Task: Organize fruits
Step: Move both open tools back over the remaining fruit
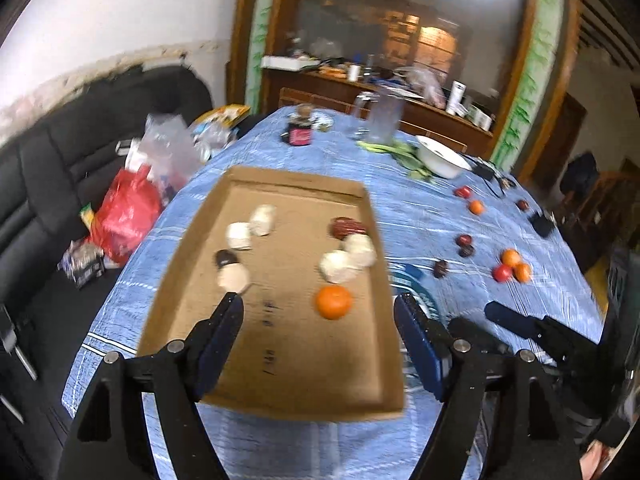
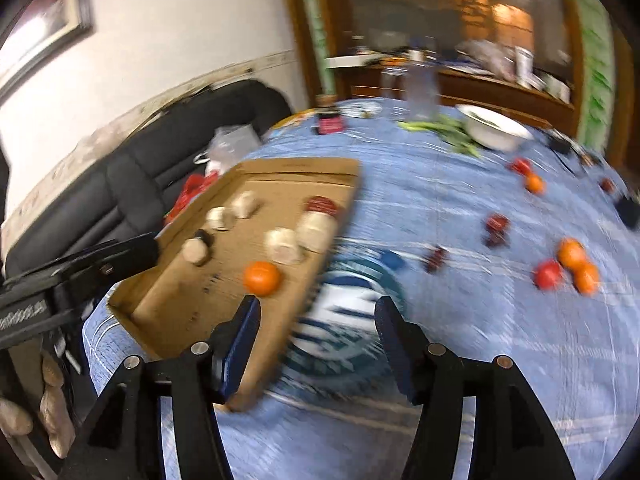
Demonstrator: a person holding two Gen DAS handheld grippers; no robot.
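Both pairs of black tongs, with their dark blue inner pads, stand wide apart and grip nothing. The left tongs (image 1: 319, 308) hang over the near end of a shallow brown corrugated cardboard tray (image 1: 276, 360) that lies on the bench, which is draped in a wrinkled blue cloth with pale stripes (image 1: 440, 216). Just ahead of them, between the two fingers, a round, smooth orange mandarin (image 1: 334, 301) sits on the tray floor. Farther ahead lie several stubby, matte white cylinders (image 1: 347, 258), one dark glossy oval fruit (image 1: 226, 258) touching a white piece to the left, and a ribbed dark red fruit (image 1: 347, 227) beside the tray's right wall. The right tongs (image 2: 316, 308) hover beside the tray's right edge, the left finger over the cardboard and the right finger over a round teal-and-white printed emblem on the cloth (image 2: 344, 320), which is smeared by motion blur. Ahead and to the right of them, loose on the cloth, sit two orange mandarins touching a red round fruit (image 2: 549, 274), with small dark red fruits (image 2: 497, 226) nearer the middle; their outlines are too blurred to name exactly. Far ahead rests a glossy white bowl (image 2: 496, 128) next to green stalks (image 2: 452, 130).
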